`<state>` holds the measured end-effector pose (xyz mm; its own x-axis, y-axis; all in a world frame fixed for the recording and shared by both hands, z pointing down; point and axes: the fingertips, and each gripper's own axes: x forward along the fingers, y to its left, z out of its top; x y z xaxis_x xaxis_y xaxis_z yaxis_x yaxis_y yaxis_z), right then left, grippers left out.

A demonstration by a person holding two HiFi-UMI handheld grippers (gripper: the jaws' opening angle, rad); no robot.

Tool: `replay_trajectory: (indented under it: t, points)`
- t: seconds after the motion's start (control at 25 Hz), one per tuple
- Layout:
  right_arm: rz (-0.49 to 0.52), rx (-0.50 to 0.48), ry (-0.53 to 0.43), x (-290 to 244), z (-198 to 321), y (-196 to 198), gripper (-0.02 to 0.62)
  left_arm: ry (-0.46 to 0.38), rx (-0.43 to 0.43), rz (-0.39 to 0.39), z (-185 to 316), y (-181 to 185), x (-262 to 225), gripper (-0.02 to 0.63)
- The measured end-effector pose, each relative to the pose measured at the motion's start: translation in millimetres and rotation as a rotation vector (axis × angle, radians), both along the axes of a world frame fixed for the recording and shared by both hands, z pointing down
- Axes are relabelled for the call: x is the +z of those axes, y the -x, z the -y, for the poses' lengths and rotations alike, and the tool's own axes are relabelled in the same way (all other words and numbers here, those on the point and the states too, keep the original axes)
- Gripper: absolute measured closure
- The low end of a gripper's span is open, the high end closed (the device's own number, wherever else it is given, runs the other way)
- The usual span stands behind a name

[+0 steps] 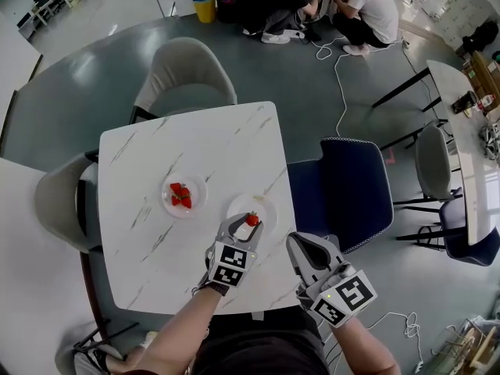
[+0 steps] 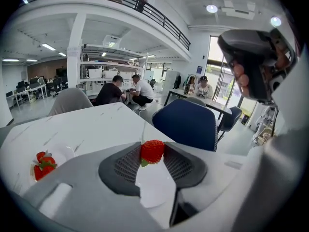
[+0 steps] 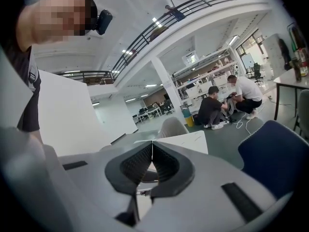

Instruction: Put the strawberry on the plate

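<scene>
Pinching strawberry (image 2: 152, 151) between left gripper (image 1: 251, 223) fingers (image 2: 126, 166), over empty plate (image 1: 237, 206) on table (image 1: 156, 248). Likely soft, light, easily bruised: grip mid-body, gently. Right gripper (image 3: 152, 154) closed on nothing.

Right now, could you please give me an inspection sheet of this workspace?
Surface: white marble-patterned square table, carrying two plates.
Job's things: red strawberry held in the left gripper above the empty white round plate; whether it touches the plate cannot be told.
Clutter: second white plate holding a pile of red strawberries.
Grippers: left gripper shut on the strawberry; right gripper shut, empty, beside the table's near corner.
Cables: white cable on the floor beyond the table.
Surroundings: dark blue chair, grey chairs, two people crouching on the floor.
</scene>
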<state>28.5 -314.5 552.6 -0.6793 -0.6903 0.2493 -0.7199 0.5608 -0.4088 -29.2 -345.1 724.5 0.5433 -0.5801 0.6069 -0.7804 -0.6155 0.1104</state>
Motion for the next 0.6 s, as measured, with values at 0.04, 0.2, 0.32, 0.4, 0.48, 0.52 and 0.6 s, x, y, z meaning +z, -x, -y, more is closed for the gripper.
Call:
replay_trajectory:
  t: [0.04, 0.2, 0.32, 0.4, 0.48, 0.52, 0.6]
  points:
    - [0.001, 0.004, 0.003, 2.4, 1.3, -1.0, 0.592, 0.010, 0.002, 0.006, 0.6, -1.0, 6.2, 0.457]
    - [0.005, 0.014, 0.014, 10.5, 6.2, -3.6, 0.592, 0.055, 0.008, 0.036, 2.2, -2.5, 29.7, 0.457]
    - [0.010, 0.019, 0.017, 14.9, 9.5, -5.9, 0.592, 0.078, 0.011, 0.058, 5.0, -2.7, 44.3, 0.457]
    - [0.012, 0.022, 0.019, 17.0, 11.1, -7.8, 0.592, 0.094, 0.014, 0.071, 6.2, -3.4, 51.4, 0.457]
    - [0.011, 0.023, 0.022, 18.6, 12.7, -8.6, 0.592, 0.107, 0.017, 0.078, 7.1, -3.6, 56.8, 0.457]
    - [0.011, 0.023, 0.023, 19.1, 13.7, -8.8, 0.592, 0.113, 0.020, 0.081, 7.4, -4.0, 58.8, 0.457]
    - [0.012, 0.023, 0.025, 19.2, 15.8, -9.1, 0.591, 0.120, 0.030, 0.089, 7.5, -5.1, 61.9, 0.457]
